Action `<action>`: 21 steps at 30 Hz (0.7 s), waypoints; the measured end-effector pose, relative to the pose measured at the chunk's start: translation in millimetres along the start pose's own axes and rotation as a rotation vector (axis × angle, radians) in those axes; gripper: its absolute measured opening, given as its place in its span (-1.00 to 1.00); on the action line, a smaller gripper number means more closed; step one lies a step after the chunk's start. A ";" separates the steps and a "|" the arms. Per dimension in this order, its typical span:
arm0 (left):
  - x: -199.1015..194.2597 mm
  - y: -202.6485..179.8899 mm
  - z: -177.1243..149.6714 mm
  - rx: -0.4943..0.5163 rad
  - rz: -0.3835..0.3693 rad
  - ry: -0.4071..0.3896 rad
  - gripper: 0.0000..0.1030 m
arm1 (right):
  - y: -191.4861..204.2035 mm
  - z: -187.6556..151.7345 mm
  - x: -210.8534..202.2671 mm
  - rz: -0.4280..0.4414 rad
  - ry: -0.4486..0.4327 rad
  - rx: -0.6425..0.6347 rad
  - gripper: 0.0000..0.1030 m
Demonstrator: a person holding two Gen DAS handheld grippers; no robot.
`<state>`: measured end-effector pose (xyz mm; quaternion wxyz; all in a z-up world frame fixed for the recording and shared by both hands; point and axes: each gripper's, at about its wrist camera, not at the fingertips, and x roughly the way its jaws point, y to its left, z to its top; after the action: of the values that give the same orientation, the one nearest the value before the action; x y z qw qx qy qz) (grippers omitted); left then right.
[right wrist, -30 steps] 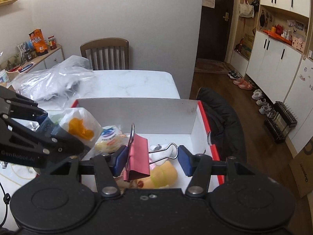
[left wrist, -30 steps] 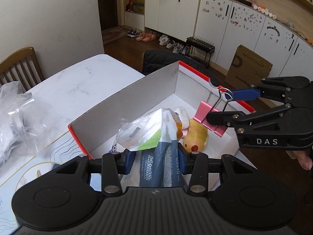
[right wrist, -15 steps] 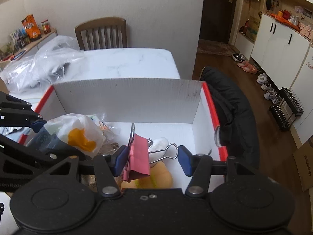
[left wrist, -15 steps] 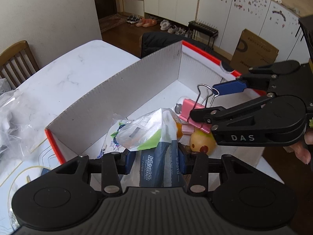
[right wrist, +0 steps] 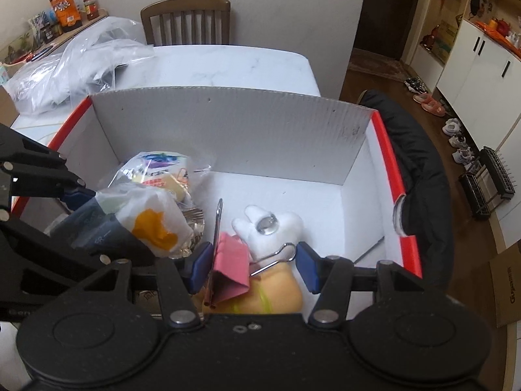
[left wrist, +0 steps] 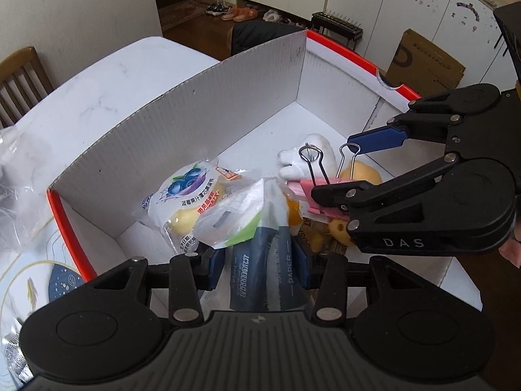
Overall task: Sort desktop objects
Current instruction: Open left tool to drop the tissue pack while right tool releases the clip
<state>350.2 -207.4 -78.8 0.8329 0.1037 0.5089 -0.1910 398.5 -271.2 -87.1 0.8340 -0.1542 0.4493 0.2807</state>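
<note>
One tissue pack (left wrist: pixel 267 270), long axis toward box (left wrist: pixel 202 97)

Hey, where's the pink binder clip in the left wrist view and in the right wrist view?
Left wrist: pink binder clip right of centre, pinched in the right hand-held gripper.
Right wrist: clip at lower centre, between the blue pads.
Shared landmark: white plush toy just behind it.

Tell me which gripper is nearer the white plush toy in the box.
Right. The right gripper holds the pink binder clip just in front of the white plush toy; the left gripper, gripping a tissue pack, sits farther off beside it.
</note>
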 end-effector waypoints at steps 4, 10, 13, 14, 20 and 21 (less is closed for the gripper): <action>0.5 1.3 0.2 -0.010 -0.005 0.000 -0.11 | -0.2 0.9 1.2 0.002 0.004 0.001 0.07; -1.8 2.2 -1.5 -0.028 -0.017 -0.019 0.20 | -2.6 -0.4 -2.3 0.016 -0.001 0.017 0.16; -5.2 3.2 -3.6 -0.037 -0.019 -0.026 0.25 | -4.8 0.0 -8.3 0.020 -0.020 0.027 0.25; -6.9 3.6 -4.5 -0.040 -0.019 -0.029 0.25 | -5.1 -0.2 -11.0 0.021 -0.025 0.026 0.25; -22.2 6.4 -10.9 -0.065 -0.019 -0.065 0.28 | -6.4 -1.3 -28.3 0.038 -0.061 0.031 0.25; -26.1 6.9 -12.4 -0.071 -0.021 -0.076 0.31 | -6.3 -1.3 -31.0 0.041 -0.066 0.033 0.26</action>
<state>332.3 -191.0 -61.6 0.8526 0.0614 0.4846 -0.1856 387.8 -287.0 -61.8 0.8450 -0.1217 0.4291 0.2950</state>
